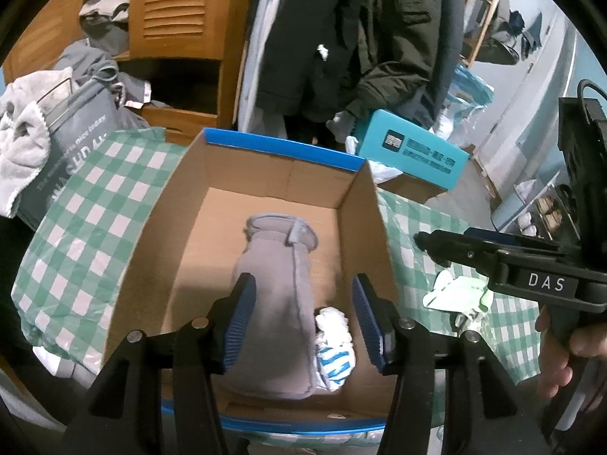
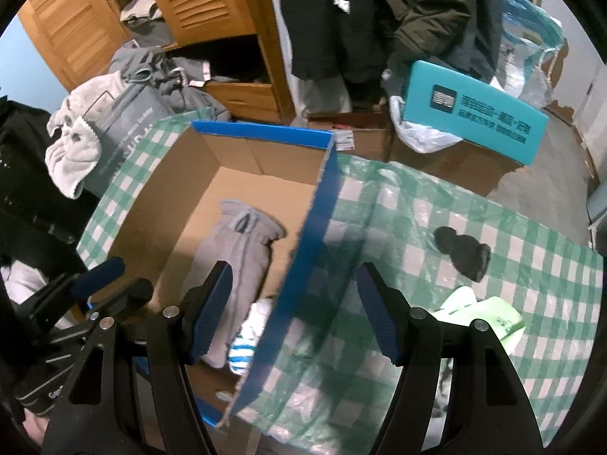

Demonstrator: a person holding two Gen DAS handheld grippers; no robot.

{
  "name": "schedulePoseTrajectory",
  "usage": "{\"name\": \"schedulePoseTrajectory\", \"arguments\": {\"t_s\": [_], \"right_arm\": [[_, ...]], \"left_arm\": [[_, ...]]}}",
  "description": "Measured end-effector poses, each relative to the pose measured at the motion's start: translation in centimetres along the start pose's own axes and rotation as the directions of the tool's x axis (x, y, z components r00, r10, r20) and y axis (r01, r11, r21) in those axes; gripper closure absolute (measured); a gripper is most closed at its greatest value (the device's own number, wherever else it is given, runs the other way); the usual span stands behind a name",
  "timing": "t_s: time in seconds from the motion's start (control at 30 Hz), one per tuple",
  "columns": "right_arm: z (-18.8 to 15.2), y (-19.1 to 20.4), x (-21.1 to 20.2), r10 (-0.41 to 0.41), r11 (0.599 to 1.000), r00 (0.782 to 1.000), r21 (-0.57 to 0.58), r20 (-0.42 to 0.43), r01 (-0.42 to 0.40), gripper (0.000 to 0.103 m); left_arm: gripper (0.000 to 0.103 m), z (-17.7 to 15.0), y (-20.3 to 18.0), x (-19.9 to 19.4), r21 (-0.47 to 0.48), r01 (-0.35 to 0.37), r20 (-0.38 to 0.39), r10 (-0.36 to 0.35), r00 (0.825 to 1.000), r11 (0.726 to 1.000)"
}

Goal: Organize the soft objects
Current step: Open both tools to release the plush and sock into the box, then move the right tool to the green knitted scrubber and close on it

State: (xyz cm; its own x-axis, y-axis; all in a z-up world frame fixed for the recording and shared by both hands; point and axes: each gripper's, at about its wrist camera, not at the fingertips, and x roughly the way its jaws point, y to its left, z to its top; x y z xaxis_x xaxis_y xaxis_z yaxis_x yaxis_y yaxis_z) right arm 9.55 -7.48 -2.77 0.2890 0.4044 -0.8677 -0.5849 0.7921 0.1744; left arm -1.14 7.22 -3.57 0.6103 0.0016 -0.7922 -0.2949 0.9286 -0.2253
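Observation:
An open cardboard box point(image 1: 364, 235) with a blue rim sits on a green-checked cloth point(image 1: 95, 204). Inside lie a grey soft cover point(image 1: 273, 295) and a white sock with blue stripes point(image 1: 335, 345). My left gripper point(image 1: 301, 322) hangs open above them, its pads clear of both. My right gripper point(image 2: 296, 314) is open too and straddles the box's blue right wall point(image 2: 303, 261) from above. A small black soft item point(image 2: 463, 252) and a pale green cloth point(image 2: 489, 314) rest on the checked cloth point(image 2: 417, 227) to the right. The right gripper's body point(image 1: 531, 276) shows in the left wrist view.
A grey bag point(image 1: 72, 144) with a white towel point(image 1: 22, 144) stands at the left. Wooden louvred cabinets point(image 1: 178, 19), hanging dark coats point(image 1: 360, 38) and a teal box point(image 1: 413, 148) on a carton stand behind. A hand point(image 1: 561, 352) holds the right gripper's handle.

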Motion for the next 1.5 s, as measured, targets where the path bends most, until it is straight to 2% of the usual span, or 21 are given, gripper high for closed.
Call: {"name": "schedulePoseTrajectory", "arguments": {"t_s": [0.87, 1.03, 1.5], "right_arm": [[-5.5, -11.2, -4.9, -0.121, 0.979, 0.992, 0.167, 0.034, 0.113, 0.032], [-7.2, -13.8, -5.5, -0.144, 0.968, 0.989, 0.214, 0.032, 0.134, 0.032], [-13.6, -20.6, -4.6, -0.189, 0.918, 0.980, 0.342, -0.065, 0.200, 0.032]], "left_arm": [[0.042, -0.5, -10.2, 1.4, 0.158, 0.089, -0.053, -0.081, 0.995, 0.984], [0.036, -0.9, -12.4, 2.1, 0.188, 0.110, -0.073, -0.098, 0.992, 0.976], [0.036, -4.5, -18.5, 6.7, 0.273, 0.169, -0.218, -0.111, 0.970, 0.947]]}}
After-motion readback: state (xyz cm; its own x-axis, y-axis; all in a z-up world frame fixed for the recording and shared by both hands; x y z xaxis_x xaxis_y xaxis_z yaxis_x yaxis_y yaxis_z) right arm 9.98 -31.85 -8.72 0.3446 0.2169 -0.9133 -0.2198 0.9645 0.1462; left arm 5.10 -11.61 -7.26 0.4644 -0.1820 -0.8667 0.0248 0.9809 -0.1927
